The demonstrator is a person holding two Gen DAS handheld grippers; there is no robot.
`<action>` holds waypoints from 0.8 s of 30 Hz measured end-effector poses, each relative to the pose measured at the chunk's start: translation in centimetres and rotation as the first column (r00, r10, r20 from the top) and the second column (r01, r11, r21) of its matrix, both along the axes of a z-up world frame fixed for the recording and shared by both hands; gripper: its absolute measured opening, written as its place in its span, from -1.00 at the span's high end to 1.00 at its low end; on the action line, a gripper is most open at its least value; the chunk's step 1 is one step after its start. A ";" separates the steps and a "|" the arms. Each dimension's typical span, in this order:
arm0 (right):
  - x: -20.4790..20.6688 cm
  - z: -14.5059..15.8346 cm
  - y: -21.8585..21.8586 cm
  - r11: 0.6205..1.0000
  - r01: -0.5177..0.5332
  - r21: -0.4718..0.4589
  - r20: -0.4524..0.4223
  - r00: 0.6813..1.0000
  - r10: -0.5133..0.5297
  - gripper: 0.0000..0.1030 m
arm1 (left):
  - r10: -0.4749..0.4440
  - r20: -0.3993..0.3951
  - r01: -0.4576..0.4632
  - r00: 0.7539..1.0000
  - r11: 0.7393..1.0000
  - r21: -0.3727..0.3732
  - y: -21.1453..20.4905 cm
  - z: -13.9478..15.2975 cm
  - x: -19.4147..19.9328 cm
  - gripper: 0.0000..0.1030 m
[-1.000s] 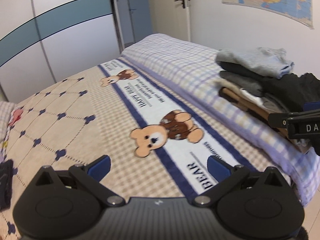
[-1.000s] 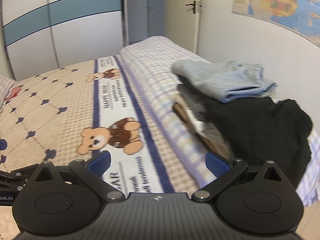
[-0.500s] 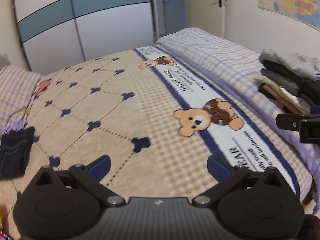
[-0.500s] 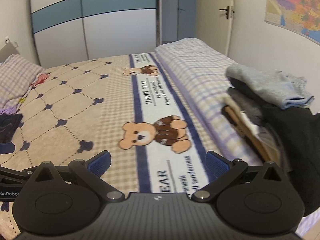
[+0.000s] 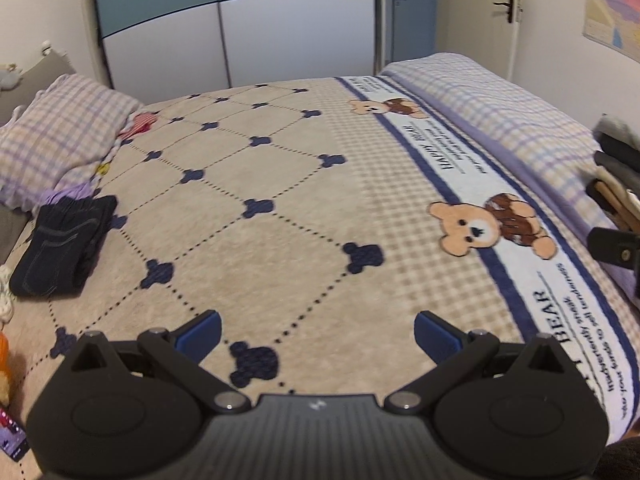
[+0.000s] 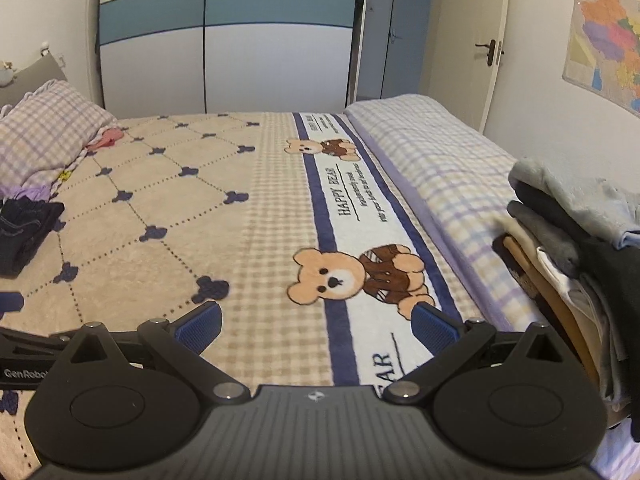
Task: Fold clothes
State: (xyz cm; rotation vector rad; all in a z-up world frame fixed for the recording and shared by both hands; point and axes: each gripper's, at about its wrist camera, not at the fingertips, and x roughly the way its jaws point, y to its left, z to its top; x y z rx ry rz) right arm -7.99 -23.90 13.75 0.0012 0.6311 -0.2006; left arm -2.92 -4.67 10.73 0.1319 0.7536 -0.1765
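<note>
While the left gripper (image 5: 317, 334) hangs wide open and empty over the bed (image 5: 280, 240), folded dark jeans (image 5: 64, 240) lie by its left edge, perhaps set aside. From the right wrist, the right gripper (image 6: 317, 326) gapes empty too; a clothes pile (image 6: 576, 240) crowds the right edge, seemingly handy.

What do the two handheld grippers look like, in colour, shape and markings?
Both look alike: the left gripper and right gripper have a matte black ribbed body, two round black discs, black linkage arms with silver pivot pins, and blue ribbed finger pads. The right wrist view shows white "GenRobo" lettering on the left gripper's side. No cables or sleeves are visible.
</note>
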 end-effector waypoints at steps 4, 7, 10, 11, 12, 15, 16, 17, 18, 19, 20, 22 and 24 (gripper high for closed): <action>0.3 -0.1 1.7 1.000 -0.004 -0.011 0.015 1.000 0.004 -1.00 | 0.033 0.002 -0.033 0.999 0.999 -0.013 1.5 -0.4 0.3 -1.00; 0.7 -0.5 2.9 1.000 -0.023 -0.004 0.017 1.000 0.023 -1.00 | 0.058 0.004 -0.058 0.998 0.998 -0.020 2.4 -0.8 0.5 -1.00; 1.4 -1.6 3.9 0.999 -0.038 0.018 0.010 0.999 0.038 -1.00 | 0.086 0.004 -0.085 0.996 0.996 -0.015 3.2 -1.6 1.0 -1.00; 1.7 -2.0 4.1 0.999 -0.042 0.026 0.007 0.999 0.042 -1.00 | 0.094 0.002 -0.094 0.996 0.996 -0.012 3.5 -2.1 1.2 -1.00; 2.0 -2.4 4.4 0.998 -0.046 0.034 0.004 0.999 0.045 -1.00 | 0.102 -0.001 -0.102 0.995 0.995 -0.009 3.8 -2.5 1.4 -1.00; 2.9 -3.7 5.3 0.997 -0.057 0.059 -0.005 0.998 0.057 -1.00 | 0.126 -0.008 -0.126 0.992 0.992 -0.006 4.6 -4.3 2.1 -1.00; 3.3 -4.4 5.6 0.996 -0.060 0.069 -0.007 0.998 0.061 -1.00 | 0.135 -0.011 -0.135 0.991 0.991 -0.006 4.8 -5.0 2.4 -1.00; 3.8 -5.3 5.9 0.995 -0.061 0.075 -0.015 0.998 0.062 -1.00 | 0.146 -0.015 -0.146 0.989 0.989 -0.010 5.1 -5.8 2.7 -1.00; 4.2 -6.1 6.2 0.995 -0.061 0.081 -0.024 0.998 0.064 -1.00 | 0.157 -0.019 -0.157 0.987 0.988 -0.013 5.4 -6.6 3.0 -1.00; 4.7 -7.0 6.5 0.994 -0.063 0.090 -0.036 0.997 0.067 -1.00 | 0.168 -0.023 -0.168 0.986 0.986 -0.017 5.7 -7.4 3.3 -1.00; 5.2 -7.9 6.8 0.993 -0.064 0.099 -0.049 0.996 0.070 -1.00 | 0.178 -0.026 -0.179 0.984 0.984 -0.017 6.0 -8.2 3.6 -1.00; 6.3 -9.8 7.2 0.992 -0.063 0.112 -0.079 0.994 0.072 -1.00 | 0.200 -0.033 -0.201 0.979 0.979 -0.018 6.6 -9.8 4.2 -1.00; 7.4 -11.5 7.7 0.991 -0.064 0.119 -0.096 0.993 0.075 -1.00 | 0.211 -0.030 -0.212 0.977 0.977 -0.015 7.0 -11.2 4.9 -1.00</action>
